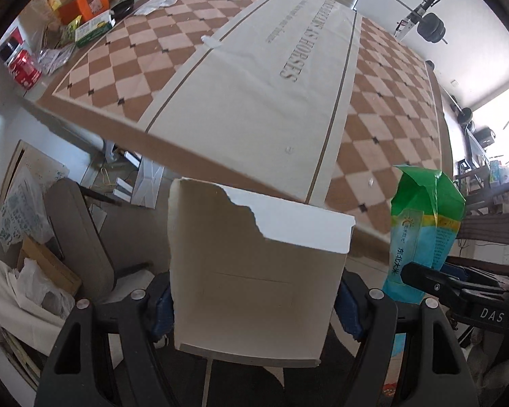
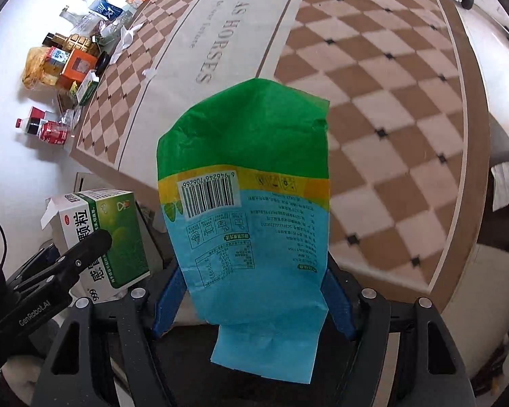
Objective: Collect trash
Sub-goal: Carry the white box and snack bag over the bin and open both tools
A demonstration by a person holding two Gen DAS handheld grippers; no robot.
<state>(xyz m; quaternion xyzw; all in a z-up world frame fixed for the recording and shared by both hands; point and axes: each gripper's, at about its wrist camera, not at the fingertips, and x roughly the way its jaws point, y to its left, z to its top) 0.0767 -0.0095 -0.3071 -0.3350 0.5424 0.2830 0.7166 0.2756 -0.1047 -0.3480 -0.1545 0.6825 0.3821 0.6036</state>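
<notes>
— Trash in both hands: the left gripper (image 1: 254, 308) is clamped across a torn white carton (image 1: 254, 271), the right gripper (image 2: 251, 302) pinches a green-and-blue food bag (image 2: 244, 203) low on its sides.

— Why held so far out?

— My guess: both pieces hang past the table edge (image 1: 118, 125), carried clear toward wherever rubbish goes. Each blue pad presses its item, so neither slips.

— And the table?

— A checkered cloth (image 2: 390, 135) with a cream runner (image 1: 271, 84), nearly bare. More clutter waits at the far corner: a red can (image 1: 25, 69), an orange box (image 1: 83, 1). Bags and cardboard (image 1: 34, 271) lie on the floor.
</notes>
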